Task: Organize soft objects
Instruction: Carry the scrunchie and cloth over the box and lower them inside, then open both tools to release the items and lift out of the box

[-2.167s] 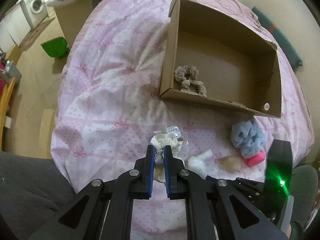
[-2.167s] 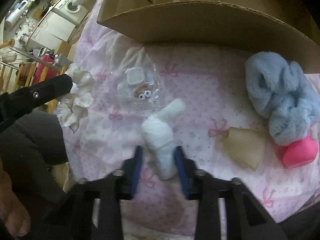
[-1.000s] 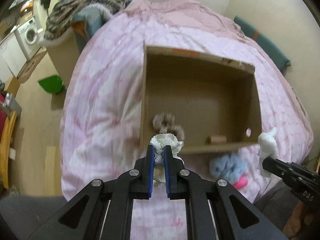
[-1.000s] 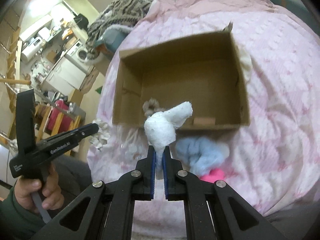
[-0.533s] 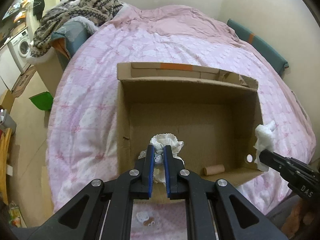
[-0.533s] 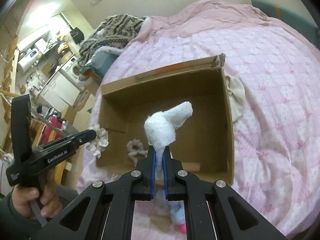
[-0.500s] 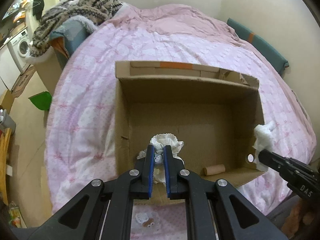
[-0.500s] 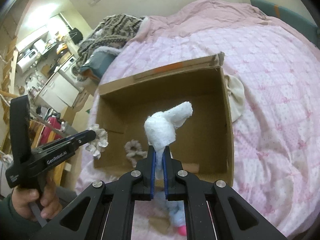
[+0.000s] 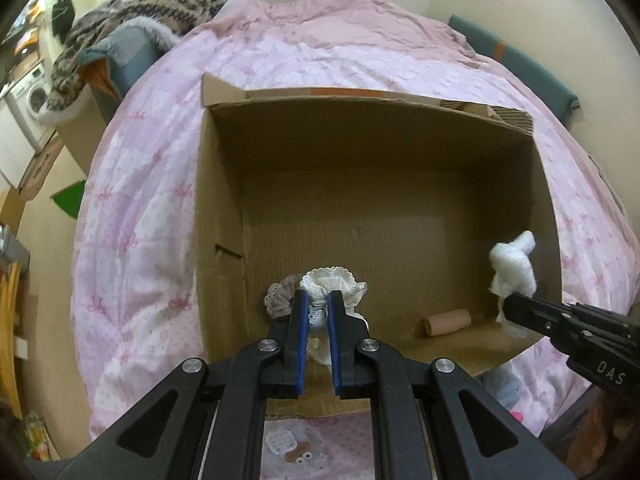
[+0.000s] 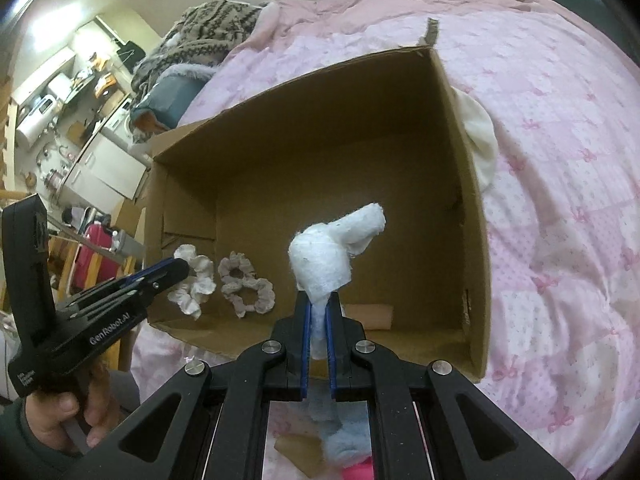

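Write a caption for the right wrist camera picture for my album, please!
Right gripper clamps a white fluffy wad above the cardboard box, where a beige scrunchie lies.

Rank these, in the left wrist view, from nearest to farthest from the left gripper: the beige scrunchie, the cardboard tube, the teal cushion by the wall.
From the left gripper:
1. Beige scrunchie, just left of the fingertips, inside the box.
2. Cardboard tube, to the right, on the box floor.
3. Teal cushion, far upper right, beyond the box.
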`<state>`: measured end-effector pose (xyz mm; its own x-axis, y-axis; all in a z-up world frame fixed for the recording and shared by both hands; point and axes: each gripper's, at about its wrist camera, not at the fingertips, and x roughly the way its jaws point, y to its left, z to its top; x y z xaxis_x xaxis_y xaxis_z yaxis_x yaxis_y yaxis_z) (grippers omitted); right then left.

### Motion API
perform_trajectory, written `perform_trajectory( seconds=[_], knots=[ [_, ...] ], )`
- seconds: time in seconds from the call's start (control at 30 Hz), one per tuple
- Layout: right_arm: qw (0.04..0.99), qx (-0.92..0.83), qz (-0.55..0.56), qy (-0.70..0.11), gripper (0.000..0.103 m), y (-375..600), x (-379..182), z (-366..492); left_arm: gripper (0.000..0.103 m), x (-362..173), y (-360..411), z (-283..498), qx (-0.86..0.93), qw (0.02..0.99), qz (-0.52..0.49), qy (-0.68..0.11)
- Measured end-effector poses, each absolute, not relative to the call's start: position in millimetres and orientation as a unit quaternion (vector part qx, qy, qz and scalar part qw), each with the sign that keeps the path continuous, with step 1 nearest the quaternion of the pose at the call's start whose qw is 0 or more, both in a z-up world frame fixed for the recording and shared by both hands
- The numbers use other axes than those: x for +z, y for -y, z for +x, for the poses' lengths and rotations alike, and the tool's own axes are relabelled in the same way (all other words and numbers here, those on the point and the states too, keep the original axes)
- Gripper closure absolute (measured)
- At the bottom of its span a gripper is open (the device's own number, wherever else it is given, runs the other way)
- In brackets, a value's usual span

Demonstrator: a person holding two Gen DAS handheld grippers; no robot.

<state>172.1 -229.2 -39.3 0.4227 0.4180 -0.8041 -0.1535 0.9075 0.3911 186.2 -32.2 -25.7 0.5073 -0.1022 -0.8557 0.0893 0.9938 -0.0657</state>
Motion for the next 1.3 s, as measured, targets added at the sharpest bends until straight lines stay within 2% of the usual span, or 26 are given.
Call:
perform_trajectory(
  seconds=[0.63, 1.17, 1.3],
  knots=[
    [0.827, 0.174, 0.100, -0.524, 0.094, 216.9, -45.9, 173.0, 0.093, -30.6, 38.9, 184.3, -0.066, 0.872, -0.003, -0.486],
    [0.826, 0.174, 0.101, -0.527, 0.094, 215.4, -48.5, 173.4, 0.089, -31.3, 40.5, 184.6, -0.067, 0.870, 0.000, -0.489],
    [0.826, 0.175, 0.105, -0.525, 0.094, 217.4, -48.4, 173.1, 0.082, -30.9, 41.3, 183.1, -0.067, 0.871, 0.002, -0.486]
  ],
)
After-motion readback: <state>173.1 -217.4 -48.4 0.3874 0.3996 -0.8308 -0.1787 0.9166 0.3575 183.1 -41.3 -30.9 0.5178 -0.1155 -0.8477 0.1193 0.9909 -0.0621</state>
